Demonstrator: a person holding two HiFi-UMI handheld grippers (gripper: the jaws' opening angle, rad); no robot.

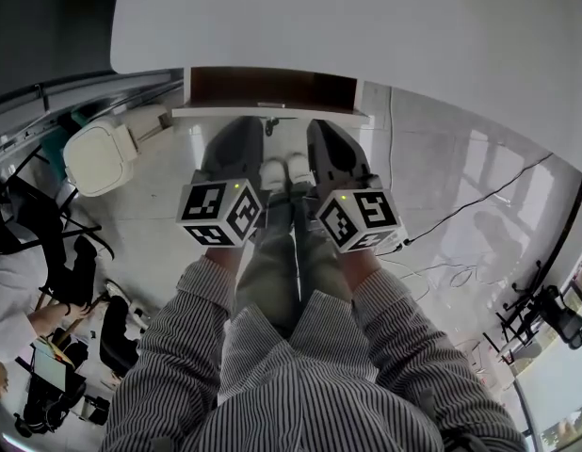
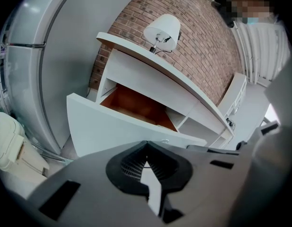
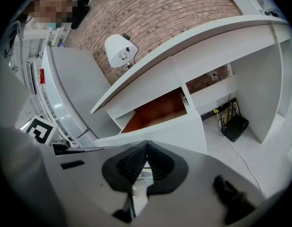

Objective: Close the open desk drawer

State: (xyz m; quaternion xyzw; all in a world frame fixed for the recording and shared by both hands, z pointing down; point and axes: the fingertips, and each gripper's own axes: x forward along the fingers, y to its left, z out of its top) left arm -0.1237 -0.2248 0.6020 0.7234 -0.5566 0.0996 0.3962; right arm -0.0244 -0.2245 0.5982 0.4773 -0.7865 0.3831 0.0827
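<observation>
The desk drawer (image 1: pixel 270 113) stands pulled out under the white desk top (image 1: pixel 366 26), its brown inside (image 1: pixel 272 88) showing. In the left gripper view its white front (image 2: pixel 117 131) fills the middle, just beyond my left gripper (image 2: pixel 146 145). The right gripper view shows the same front (image 3: pixel 174 132) just past my right gripper (image 3: pixel 146 144). Both grippers are shut with nothing between the jaws. In the head view the left gripper (image 1: pixel 246 128) and the right gripper (image 1: pixel 321 128) point side by side at the drawer front, close below it; whether they touch it I cannot tell.
A white lamp (image 2: pixel 163 29) sits on the desk against a brick wall (image 3: pixel 150 13). A black box (image 3: pixel 236 127) with cables lies on the floor under the desk. A cream bin (image 1: pixel 98 154) stands at left. Cables (image 1: pixel 479 201) cross the floor at right.
</observation>
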